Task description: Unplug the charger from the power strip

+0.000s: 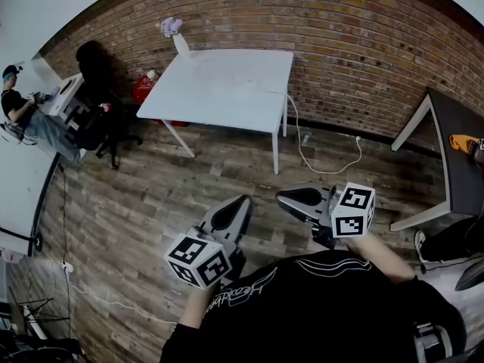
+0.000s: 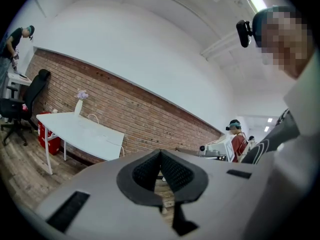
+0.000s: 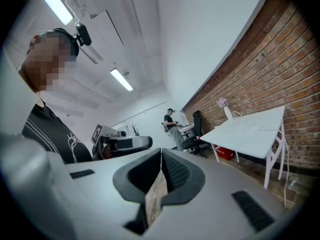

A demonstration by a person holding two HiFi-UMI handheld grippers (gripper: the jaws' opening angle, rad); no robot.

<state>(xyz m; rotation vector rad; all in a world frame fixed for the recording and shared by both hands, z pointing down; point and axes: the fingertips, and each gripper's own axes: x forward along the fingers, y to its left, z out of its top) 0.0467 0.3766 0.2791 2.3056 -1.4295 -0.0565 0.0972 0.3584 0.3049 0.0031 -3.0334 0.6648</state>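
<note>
Both grippers are held close in front of the person's chest, above the wooden floor. My left gripper (image 1: 236,209) (image 2: 160,155) is shut with nothing between its jaws. My right gripper (image 1: 293,197) (image 3: 160,155) is shut too and holds nothing. A white cable (image 1: 318,165) runs from the white table (image 1: 227,89) across the floor and ends in a plug (image 1: 358,138) near the brick wall. A small white block (image 1: 66,266) with a thin cord lies on the floor at the left. I cannot make out a charger or tell which item is the power strip.
The table carries a vase of flowers (image 1: 172,30). A red container (image 1: 145,89) and a black office chair (image 1: 102,97) stand to its left, where a person (image 1: 26,119) sits at a desk. A dark table (image 1: 457,153) stands at the right.
</note>
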